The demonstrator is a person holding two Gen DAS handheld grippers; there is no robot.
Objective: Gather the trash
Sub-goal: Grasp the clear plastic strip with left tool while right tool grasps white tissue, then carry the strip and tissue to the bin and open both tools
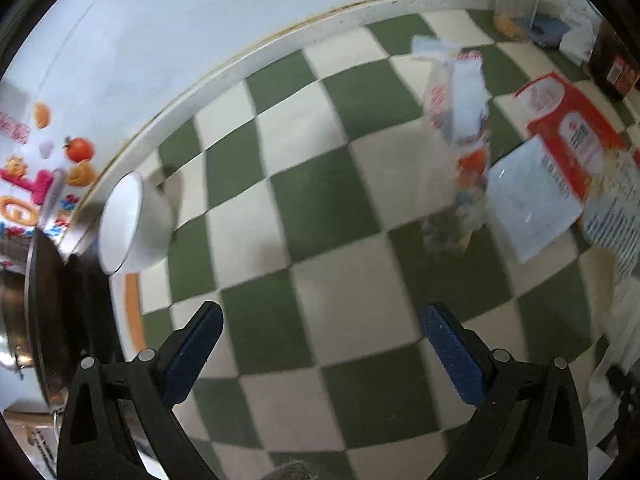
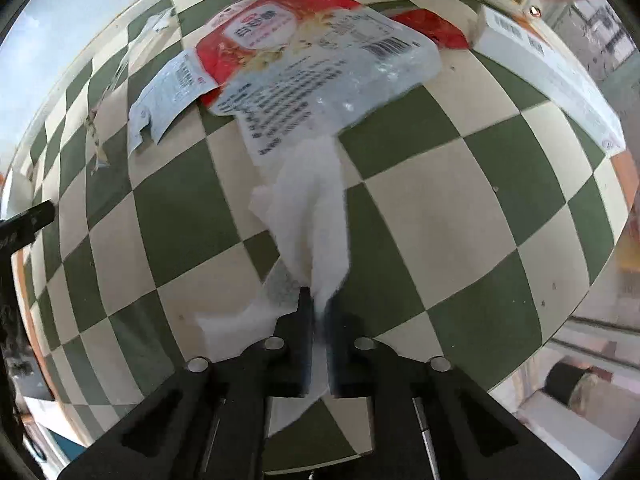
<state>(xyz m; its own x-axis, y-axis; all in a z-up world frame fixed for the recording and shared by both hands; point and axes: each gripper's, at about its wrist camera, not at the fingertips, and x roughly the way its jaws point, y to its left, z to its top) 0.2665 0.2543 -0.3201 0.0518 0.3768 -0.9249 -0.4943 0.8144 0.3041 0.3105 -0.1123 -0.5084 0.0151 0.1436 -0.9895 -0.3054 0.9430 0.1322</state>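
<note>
- Right gripper [image 2: 318, 304]: jaws drawn nearly together, clamped on a white tissue [image 2: 308, 208]. The tissue trails forward from the fingertips over the checked tablecloth [image 2: 460, 208]; its far end touches the near edge of the wrapper.
- Red and clear food wrapper [image 2: 316, 60]: lies flat on the cloth beyond the tissue, printed side up, barcode near its right edge.
- Torn paper label [image 2: 168, 92]: lies just left of the wrapper, its right end tucked under the red part.
- White carton [image 2: 548, 76]: sits at the right side of the cloth, well apart from the tissue.
- Left gripper [image 1: 322, 334]: jaws spread wide, nothing between the blue pads [image 1: 192, 356]; it hangs over bare checked cloth.
- Crumpled clear bag [image 1: 460, 136]: blurred, lies ahead and right of the left gripper, beside the wrapper.
- White bowl [image 1: 134, 224]: tipped on its side at the left edge of the cloth, next to a dark pan [image 1: 48, 312].
</note>
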